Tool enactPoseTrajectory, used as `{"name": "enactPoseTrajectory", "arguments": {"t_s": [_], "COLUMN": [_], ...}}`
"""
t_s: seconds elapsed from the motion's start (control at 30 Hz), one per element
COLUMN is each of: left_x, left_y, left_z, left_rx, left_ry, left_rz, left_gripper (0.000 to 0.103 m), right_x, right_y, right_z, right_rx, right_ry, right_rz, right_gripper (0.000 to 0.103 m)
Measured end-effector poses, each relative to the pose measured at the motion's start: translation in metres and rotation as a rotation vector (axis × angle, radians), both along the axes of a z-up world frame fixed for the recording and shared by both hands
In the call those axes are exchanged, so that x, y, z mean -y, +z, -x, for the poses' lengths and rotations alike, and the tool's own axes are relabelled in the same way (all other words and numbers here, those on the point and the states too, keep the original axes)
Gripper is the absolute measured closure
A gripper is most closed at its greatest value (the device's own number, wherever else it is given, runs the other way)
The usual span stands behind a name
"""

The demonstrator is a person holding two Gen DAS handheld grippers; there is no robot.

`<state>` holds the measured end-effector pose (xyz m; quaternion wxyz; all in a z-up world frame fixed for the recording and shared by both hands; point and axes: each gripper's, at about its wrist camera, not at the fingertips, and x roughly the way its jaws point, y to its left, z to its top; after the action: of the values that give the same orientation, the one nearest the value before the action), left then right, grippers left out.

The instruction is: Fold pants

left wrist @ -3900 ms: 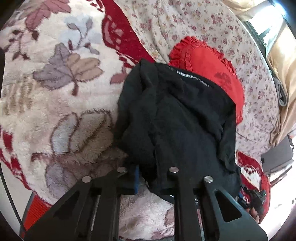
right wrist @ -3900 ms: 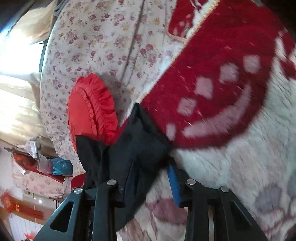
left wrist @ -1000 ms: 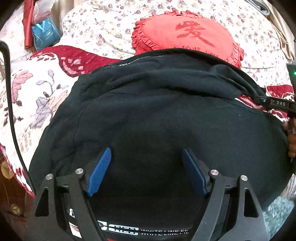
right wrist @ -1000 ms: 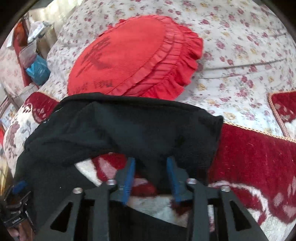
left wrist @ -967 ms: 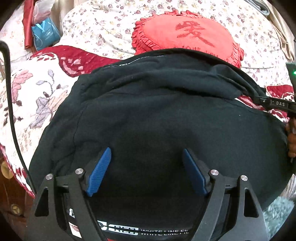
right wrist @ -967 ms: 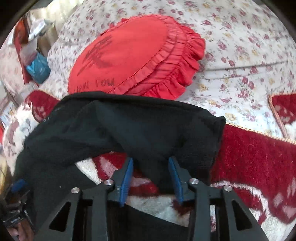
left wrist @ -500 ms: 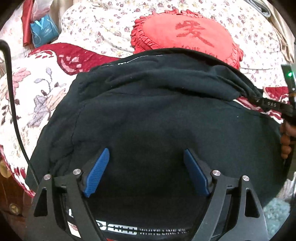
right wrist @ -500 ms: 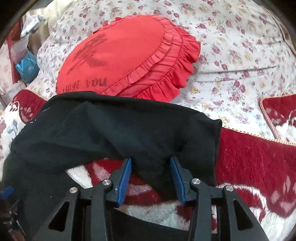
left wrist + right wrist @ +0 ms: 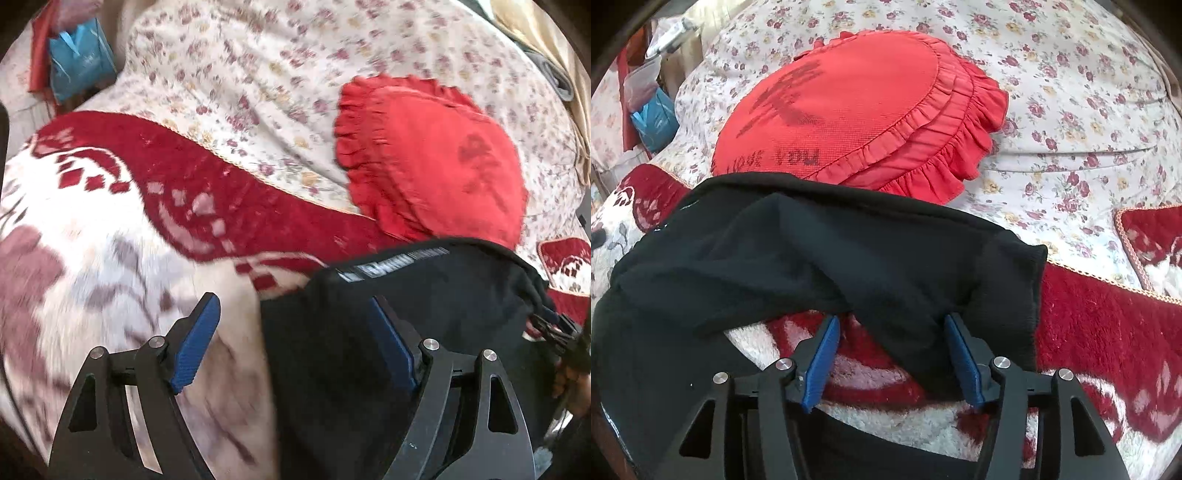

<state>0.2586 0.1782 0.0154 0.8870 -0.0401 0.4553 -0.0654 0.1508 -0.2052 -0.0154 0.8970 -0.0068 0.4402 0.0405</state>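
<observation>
Pants (image 9: 820, 258) bunched on blanket (image 9: 1108, 325), cushion (image 9: 857, 107) at 12 o'clock; right gripper (image 9: 890, 354) jaws apart around a hanging fold; left gripper (image 9: 291, 343) released, empty; fold barely begun.

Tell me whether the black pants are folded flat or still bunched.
Still bunched. In the right wrist view the black fabric pants lie in loose overlapping folds, one flap draped between the fingers of the open right gripper.
</observation>
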Motion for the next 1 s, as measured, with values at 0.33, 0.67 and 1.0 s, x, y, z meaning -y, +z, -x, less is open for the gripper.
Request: {"name": "enactPoseTrajectory", "arguments": {"t_s": [0.33,0.67,1.0], "left_x": [-0.029,-0.033,-0.037], "left_y": [-0.059,-0.052,-0.026], "left_z": [-0.038,-0.035,-0.013], "left_rx": [-0.247,-0.261,-0.147], "left_ry": [0.057,0.04,0.087], "left_rz": [0.361,0.467,0.335], "left_gripper": [0.031,0.064,0.097], "right_x": [-0.002,-0.002,0.041], "right_y": [0.0,-0.001,0.041], "right_z": [0.0,0.0,0.006], "right_rx": [0.002,0.001,0.139], "right_ry": [0.002,0.003,-0.071], "right_rz": [0.01,0.014,-0.184], "right_gripper": [0.044,0.044,0.053]}}
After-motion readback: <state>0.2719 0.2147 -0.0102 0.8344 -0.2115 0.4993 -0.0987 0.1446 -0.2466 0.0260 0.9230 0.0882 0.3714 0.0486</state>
